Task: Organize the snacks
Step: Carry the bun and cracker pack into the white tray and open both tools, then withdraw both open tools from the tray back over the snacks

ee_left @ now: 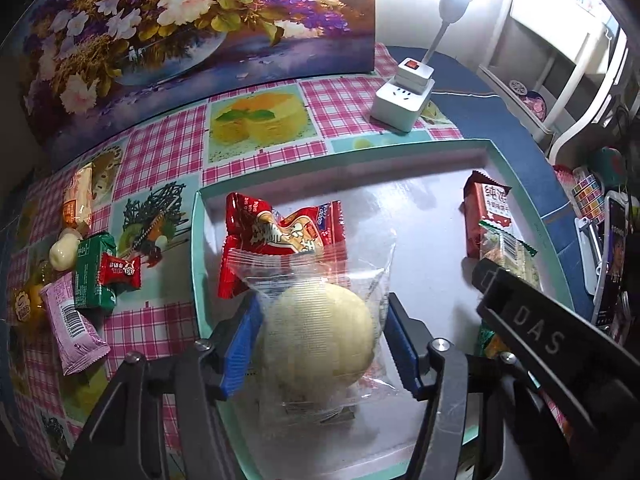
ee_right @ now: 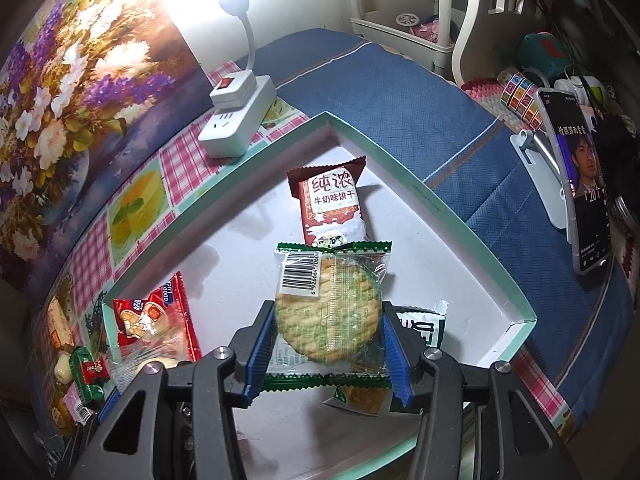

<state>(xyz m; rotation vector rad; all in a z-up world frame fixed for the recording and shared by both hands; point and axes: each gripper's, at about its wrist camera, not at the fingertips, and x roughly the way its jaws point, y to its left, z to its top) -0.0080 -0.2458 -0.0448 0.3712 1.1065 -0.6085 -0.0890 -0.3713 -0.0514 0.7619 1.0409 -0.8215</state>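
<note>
Inside the tray (ee_left: 532,216), left gripper (ee_left: 320,344) fingers apart, seemingly just clear of the bun (ee_left: 316,332); right gripper (ee_right: 328,344) fingers clamp the cracker pack (ee_right: 328,312).

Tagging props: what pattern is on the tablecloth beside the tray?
Pink-and-white check with food-picture squares on the tablecloth; left wrist view shows it best.

One teal-rimmed tray (ee_right: 460,216) lay on the tabletop and held at least five wrapped snacks: a red packet (ee_right: 160,316), a clear-bagged pale bun (ee_left: 320,336), a brown milk-biscuit packet (ee_right: 332,204), a green-edged round cracker pack (ee_right: 328,312) and a white-and-green packet (ee_right: 424,324). Off the tray's left edge lay about six more loose snacks, among them one pink packet (ee_left: 74,320), one green packet (ee_left: 94,276) and one small red candy (ee_left: 120,272). One white power strip (ee_right: 236,120) stood beyond the tray's far edge.
</note>
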